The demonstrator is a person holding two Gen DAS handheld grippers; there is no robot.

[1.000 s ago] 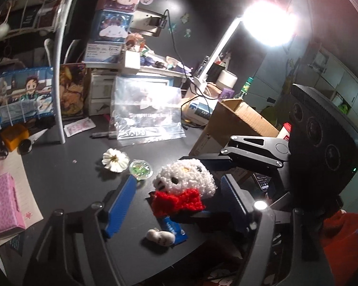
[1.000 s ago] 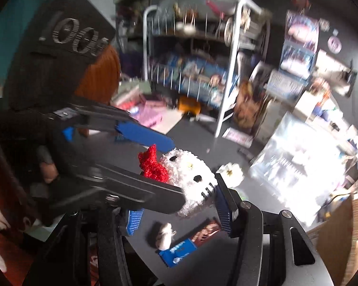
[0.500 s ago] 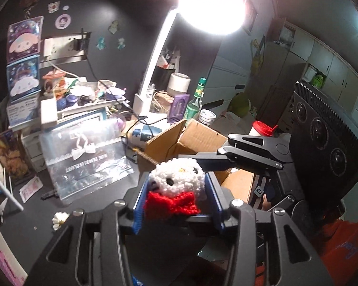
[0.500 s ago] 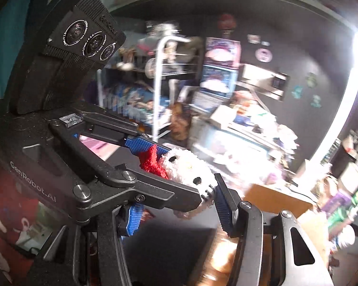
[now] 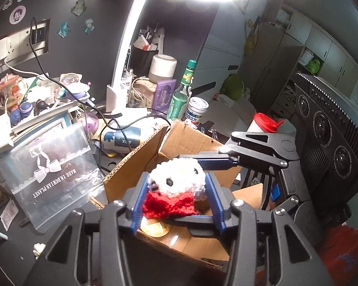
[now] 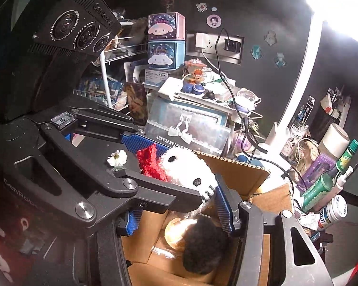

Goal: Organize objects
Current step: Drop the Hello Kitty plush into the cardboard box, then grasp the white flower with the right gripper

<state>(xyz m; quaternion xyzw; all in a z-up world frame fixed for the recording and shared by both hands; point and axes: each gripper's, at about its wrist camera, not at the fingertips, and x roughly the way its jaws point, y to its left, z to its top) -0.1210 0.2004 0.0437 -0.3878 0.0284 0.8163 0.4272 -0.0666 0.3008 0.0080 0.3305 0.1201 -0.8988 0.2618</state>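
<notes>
In the left wrist view, low in the middle of the frame, our left tool [image 5: 176, 199] has its blue pads [image 5: 138, 208] on either side of the crocheted plush head [image 5: 177, 178], white with black eyes and a red bow [image 5: 169, 205] beneath; its jaws are opening, though the pads still appear to touch the plush. Our right tool [image 5: 202, 188] comes in from the right of that frame and crosses the left one, one blue finger along the top of the plush and another beneath it. In the right wrist view the right tool [image 6: 179, 181] grips the plush across its face, a pad [image 6: 223, 211] just right of the whiskered cheek and another behind the bow. The plush hangs over the open cardboard box [image 5: 140, 166], whose flaps stand up left and behind it; inside the box lie a round gold disc [image 6: 179, 231] and a dark fuzzy ball [image 6: 202, 247]. At the left of the left wrist frame a clear printed pouch [image 5: 52, 174] leans on the dark counter [image 5: 19, 238], and a green bottle [image 5: 182, 90] stands behind the box. A small white flower [image 6: 117, 157] lies on the counter at centre left of the right wrist frame.
</notes>
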